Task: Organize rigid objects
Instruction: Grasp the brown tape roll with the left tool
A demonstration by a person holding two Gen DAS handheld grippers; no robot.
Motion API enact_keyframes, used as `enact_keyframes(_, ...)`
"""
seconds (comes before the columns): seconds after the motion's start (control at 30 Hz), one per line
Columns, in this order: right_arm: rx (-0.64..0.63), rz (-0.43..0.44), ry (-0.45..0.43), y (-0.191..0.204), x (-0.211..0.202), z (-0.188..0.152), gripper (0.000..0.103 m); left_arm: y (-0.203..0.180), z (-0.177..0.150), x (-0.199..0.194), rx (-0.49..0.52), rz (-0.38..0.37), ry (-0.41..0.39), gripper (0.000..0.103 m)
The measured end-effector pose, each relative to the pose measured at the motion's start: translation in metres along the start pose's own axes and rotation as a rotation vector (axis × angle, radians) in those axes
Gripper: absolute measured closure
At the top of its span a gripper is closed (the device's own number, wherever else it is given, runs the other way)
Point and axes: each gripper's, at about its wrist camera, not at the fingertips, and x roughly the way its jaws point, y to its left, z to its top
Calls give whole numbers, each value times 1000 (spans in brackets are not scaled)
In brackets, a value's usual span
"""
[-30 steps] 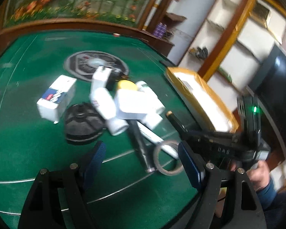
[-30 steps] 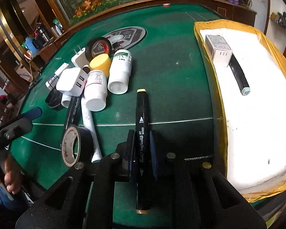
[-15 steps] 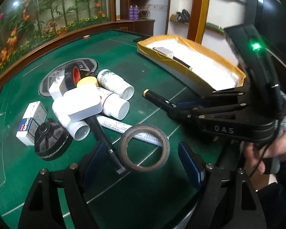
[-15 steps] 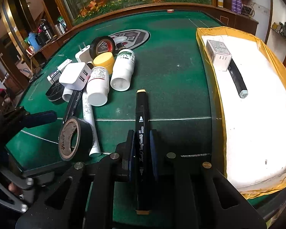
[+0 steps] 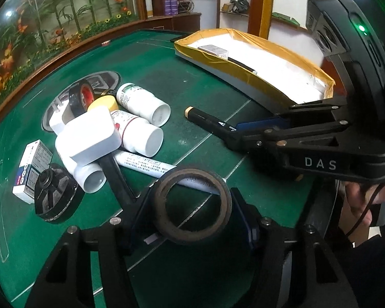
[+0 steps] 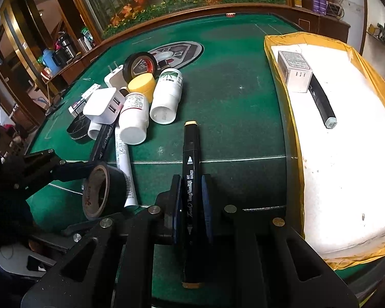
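My left gripper (image 5: 191, 213) is shut on a black tape roll (image 5: 192, 206), which also shows in the right wrist view (image 6: 100, 190). My right gripper (image 6: 191, 200) is shut on a black art marker (image 6: 191, 179) and holds it just above the green table; the marker also shows in the left wrist view (image 5: 208, 122). A yellow-rimmed white tray (image 6: 346, 179) at the right holds a small white box (image 6: 294, 70) and another black marker (image 6: 322, 102).
A pile lies on the green table (image 6: 231, 89): two white bottles (image 6: 166, 97), a white charger (image 6: 104, 105), a yellow cap (image 6: 141, 83), a second tape roll (image 6: 140, 65), a white tube (image 5: 146, 163), a black lid (image 5: 54, 197), a small box (image 5: 30, 169).
My left gripper moved forward around the tape roll and closed on it. The right gripper kept the marker and barely moved.
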Motion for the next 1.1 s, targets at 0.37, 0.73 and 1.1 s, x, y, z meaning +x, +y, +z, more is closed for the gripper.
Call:
enact_keyframes(0.37,-28,-35,22,5,-2,-1,86,9,6,-2,-73,-23,-29,43)
enact_keyframes(0.73,-5,48,-36,2,-13,-4,87,17,14,-6,-121,-38,-61,43)
enact_keyframes(1.1,41,101,-61,-8,-23,-2,87,16,25,-6,-128,-46,-83,43)
